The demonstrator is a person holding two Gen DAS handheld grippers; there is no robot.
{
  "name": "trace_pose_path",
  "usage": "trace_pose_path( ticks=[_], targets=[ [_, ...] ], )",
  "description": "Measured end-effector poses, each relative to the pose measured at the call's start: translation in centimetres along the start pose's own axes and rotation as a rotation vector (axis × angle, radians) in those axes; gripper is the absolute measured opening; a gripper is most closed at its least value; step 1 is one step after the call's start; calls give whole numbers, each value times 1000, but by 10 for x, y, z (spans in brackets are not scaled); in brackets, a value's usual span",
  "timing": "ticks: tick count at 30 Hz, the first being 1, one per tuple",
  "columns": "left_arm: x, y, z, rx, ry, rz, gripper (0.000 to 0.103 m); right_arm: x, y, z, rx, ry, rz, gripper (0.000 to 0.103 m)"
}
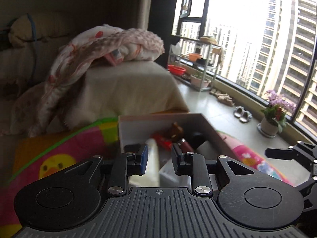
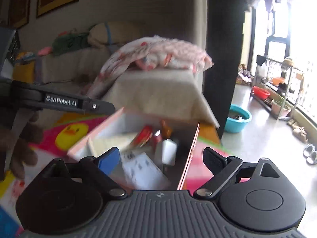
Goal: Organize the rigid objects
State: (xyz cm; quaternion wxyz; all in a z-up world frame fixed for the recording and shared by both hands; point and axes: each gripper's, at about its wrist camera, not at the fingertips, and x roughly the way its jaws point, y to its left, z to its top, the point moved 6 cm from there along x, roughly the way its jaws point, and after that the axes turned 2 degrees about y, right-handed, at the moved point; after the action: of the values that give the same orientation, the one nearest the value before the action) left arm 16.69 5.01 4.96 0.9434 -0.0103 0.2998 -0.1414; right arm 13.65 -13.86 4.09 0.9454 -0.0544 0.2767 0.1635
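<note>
Open cardboard box point(image 1: 158, 117) at the middle of both views, resting on a bright play mat point(image 1: 59, 152) with a yellow duck print, just in front of a low seat draped in beige cloth point(image 1: 128, 87). Inside the box, a jumble of small items: a red packet point(image 1: 162, 140), a brown bottle point(image 1: 176, 130) toward the far side, a white tube point(image 1: 152, 148) on the near left, a dark round thing point(image 1: 198, 136) to the right, all blurred. From the right wrist view, a white carton point(image 2: 138, 164) at the near end of the box. Left gripper point(image 1: 159, 156) above the near edge of the box, jaws only narrowly apart and clamped on nothing; the white tube seen in the gap between them, clear of the right-hand pad. Right gripper point(image 2: 162, 158) also over the near end of the box, jaws spread wide and released, nothing between them. A person's hand point(image 2: 21, 144) at the left edge of the right wrist view, around the left gripper's handle. Farther out, a pink patterned blanket point(image 1: 111, 43) heaped on the seat. On the right, a tiled floor with a teal basin point(image 2: 239, 119), a metal rack point(image 1: 198, 67) carrying a red basin point(image 1: 177, 69), a pair of slippers point(image 1: 242, 114), and a potted plant point(image 1: 271, 123) with purple flowers beside the big window.
</note>
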Motion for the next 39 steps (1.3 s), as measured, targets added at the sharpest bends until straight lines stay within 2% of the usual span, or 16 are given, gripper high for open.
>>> trace_pose_path(
  ticks=[2,5,7,9,11,13,16,18,20,22,24,31,32,34,37,39],
  targets=[
    [0,14,-19,-34,26,35,28,3,2,-22,-26,23,-15,92],
    [1,31,-39,-107,63,49,29,14,4,-41,-102,69,-57,89],
    [-2,35,-42,-124,45,53,36,25,-4,-41,-127,69,-126,81],
    [1,34,-42,-120,51,73,37,38,-10,-33,-128,85,-113,80],
    [8,33,-38,-105,54,80,52,53,-13,-23,-124,84,-152,76],
    [18,35,-33,-79,62,124,65,67,-11,-15,-122,88,-152,60],
    [24,42,-31,-64,63,171,78,80,-1,-10,-101,115,-77,60],
    [23,46,-31,-87,53,169,80,72,7,-12,-100,100,-54,60],
    [10,45,-30,-106,18,172,74,58,14,-19,-96,92,-31,66],
    [-10,37,-32,-101,-33,180,74,43,16,-28,-74,83,-16,84],
    [-31,24,-43,-95,-61,175,74,31,16,-39,-43,98,1,87],
    [-62,-28,-120,-178,64,155,74,25,17,-83,24,250,49,89],
    [-63,-33,-128,-182,71,172,74,22,17,-87,22,240,40,90],
    [-62,-37,-139,-176,66,232,74,18,17,-93,4,225,-8,103],
    [-53,-36,-146,-175,67,342,72,19,12,-94,41,235,-13,103],
    [-49,-41,-146,-147,68,377,73,19,11,-94,50,235,-14,103]
  ],
)
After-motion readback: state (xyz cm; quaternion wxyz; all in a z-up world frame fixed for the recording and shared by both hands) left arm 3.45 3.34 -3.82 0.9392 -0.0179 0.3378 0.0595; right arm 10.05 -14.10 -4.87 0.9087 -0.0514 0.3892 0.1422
